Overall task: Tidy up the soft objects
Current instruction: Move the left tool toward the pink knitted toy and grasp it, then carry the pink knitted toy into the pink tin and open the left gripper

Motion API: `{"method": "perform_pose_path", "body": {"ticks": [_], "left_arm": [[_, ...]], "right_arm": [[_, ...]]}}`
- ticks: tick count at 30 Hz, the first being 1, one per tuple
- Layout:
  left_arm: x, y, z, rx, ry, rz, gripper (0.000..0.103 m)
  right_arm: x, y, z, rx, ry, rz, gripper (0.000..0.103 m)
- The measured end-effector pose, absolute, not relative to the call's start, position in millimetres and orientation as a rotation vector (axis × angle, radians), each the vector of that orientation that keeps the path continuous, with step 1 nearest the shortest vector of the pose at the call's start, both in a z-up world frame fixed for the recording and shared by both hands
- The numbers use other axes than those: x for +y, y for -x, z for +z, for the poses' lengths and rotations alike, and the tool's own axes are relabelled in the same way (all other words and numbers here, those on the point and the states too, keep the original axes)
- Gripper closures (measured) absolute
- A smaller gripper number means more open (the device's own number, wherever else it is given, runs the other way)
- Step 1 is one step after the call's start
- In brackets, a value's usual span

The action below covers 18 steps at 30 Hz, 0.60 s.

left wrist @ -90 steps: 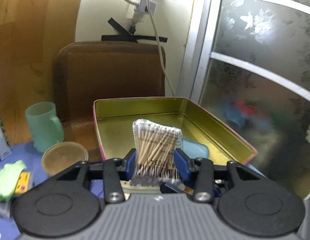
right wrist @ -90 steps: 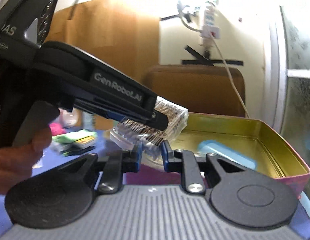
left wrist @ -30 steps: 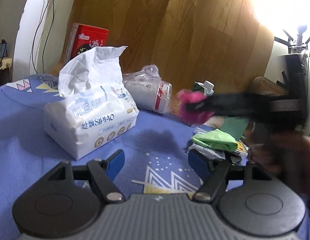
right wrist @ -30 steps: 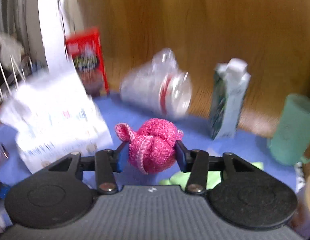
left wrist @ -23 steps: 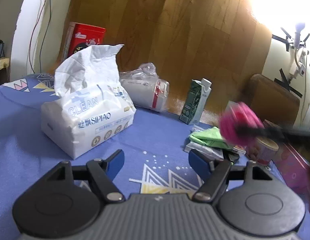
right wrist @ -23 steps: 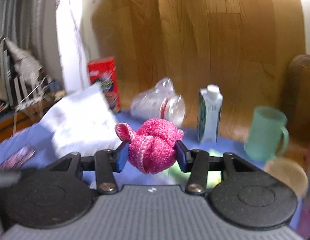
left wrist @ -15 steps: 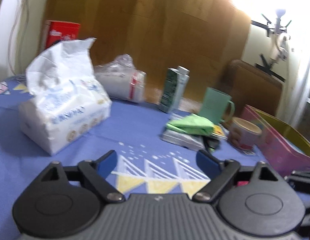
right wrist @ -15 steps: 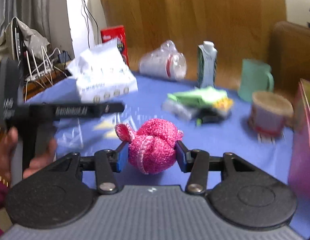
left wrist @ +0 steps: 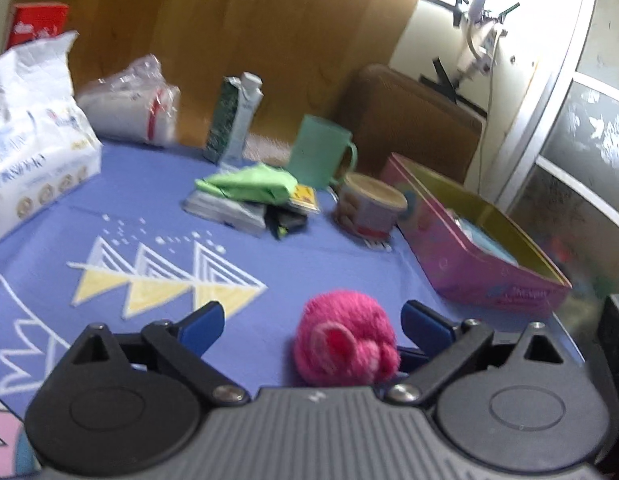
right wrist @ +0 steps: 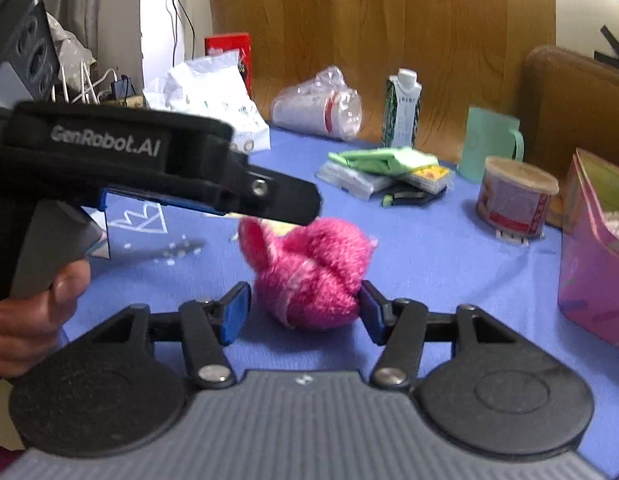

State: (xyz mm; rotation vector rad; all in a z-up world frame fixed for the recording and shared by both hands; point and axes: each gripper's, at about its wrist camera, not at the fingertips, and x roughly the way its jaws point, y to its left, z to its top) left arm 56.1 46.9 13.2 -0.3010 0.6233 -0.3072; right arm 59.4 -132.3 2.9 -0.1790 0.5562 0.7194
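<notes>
Right gripper [right wrist: 305,306]: your jaws have just been opening; the blue pads now stand off both sides of the pink ball, which sits between them, gripped by neither.
Left gripper [left wrist: 311,324]: your jaws have just been opening too and are spread wide; the ball lies between them, nearer the right pad, with clear gaps on both sides.
Pink ball [right wrist: 309,272]: a fuzzy knitted ball lying on the desk, a small ear-like loop at its upper left in the right wrist view.
Left hand [right wrist: 33,320]: your hand wraps the left gripper's handle; its black body reaches in from the left, its tip over the ball's upper left.
Desk [left wrist: 317,256]: covered by a blue cloth with yellow and white triangles.
Tin [left wrist: 481,256]: pink outside, gold inside, open, standing to the right, well apart from the ball.
Cup [right wrist: 513,202]: lidded, just left of the tin.
Green cloth [left wrist: 249,186]: folded on a flat stack of packets, behind the ball.
Mug [left wrist: 321,158]: pale green, behind the cup.
Carton [right wrist: 401,108]: upright at the back edge.
Tissue pack [left wrist: 33,132]: white, at far left.
</notes>
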Motion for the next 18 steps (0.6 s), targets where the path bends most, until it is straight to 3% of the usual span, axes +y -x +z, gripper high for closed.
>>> {"method": "perform_pose_path", "body": {"ticks": [2,6,8,9,18], "left_arm": [[41,-62,8,0.657,0.303,-0.311,0.01],[35,-71,-1,0.715,0.325,-0.341,0.036],[32,-71,-1,0.711,0.315,-0.327,0.041],[31,-71,-1,0.713,0.31,-0.327,0.04],[13,-71,4,0.719,0.284,-0.357,0.043]], "right_arm": [[-132,-60,-2,0.57,0.174,0.718,0.042],[-131,-61,-2,0.567,0.169,0.728,0.042],[-129,-59,-1,0.562,0.175,0.736,0.053],[-128,-58,-1,0.555,0.18,0.741,0.058],[-140,-48,2,0.526,0.175,0.735,0.061]]}}
